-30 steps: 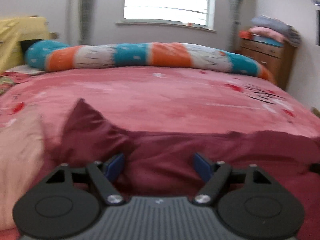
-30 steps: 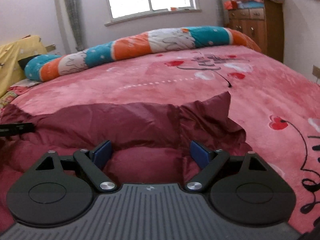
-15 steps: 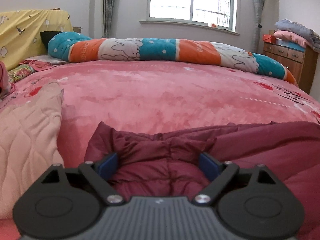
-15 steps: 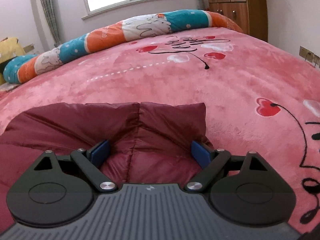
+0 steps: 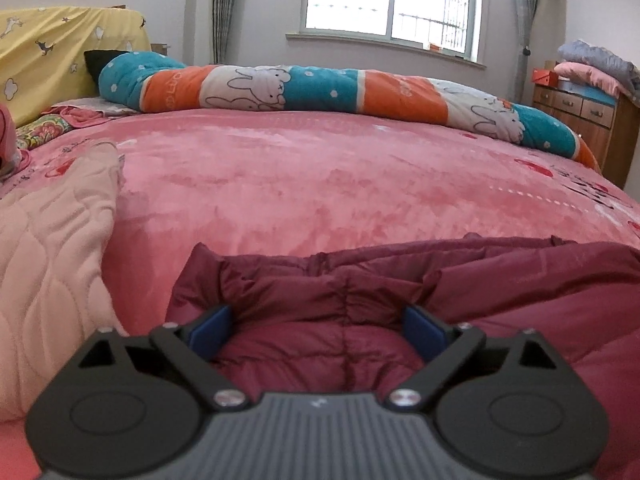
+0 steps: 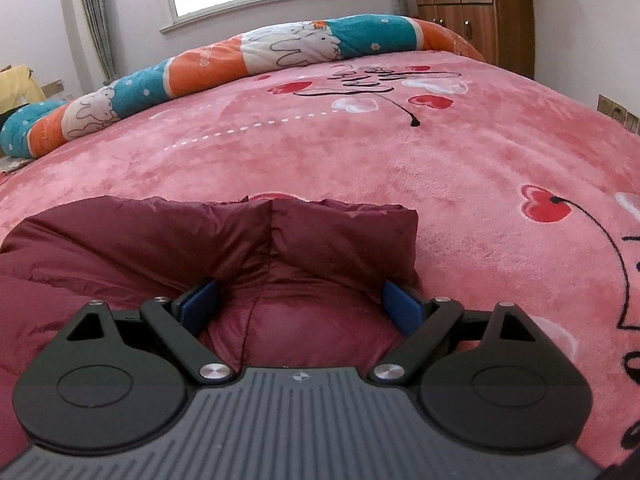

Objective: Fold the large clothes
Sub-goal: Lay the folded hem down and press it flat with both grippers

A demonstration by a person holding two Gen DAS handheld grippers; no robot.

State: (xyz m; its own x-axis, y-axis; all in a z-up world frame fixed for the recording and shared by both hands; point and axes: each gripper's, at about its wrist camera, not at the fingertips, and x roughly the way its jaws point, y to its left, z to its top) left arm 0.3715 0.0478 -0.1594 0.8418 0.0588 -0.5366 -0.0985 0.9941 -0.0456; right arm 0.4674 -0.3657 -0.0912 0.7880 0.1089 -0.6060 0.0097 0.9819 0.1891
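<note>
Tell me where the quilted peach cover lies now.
In the left wrist view, the peach cover lies at the left edge of the pink bed, beside the maroon jacket.

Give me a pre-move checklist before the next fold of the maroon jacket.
1. Left gripper open, jaws wide apart: ok.
2. Right gripper open: ok.
3. Maroon jacket lying on the pink blanket: ok.
4. Fabric bulging between both pairs of jaws, ready to pinch: ok.
5. Quilted pink cloth apart from the jacket's edge: ok.
6. Jacket flat, without bunching: not ok, folds puckered near left gripper.
</note>
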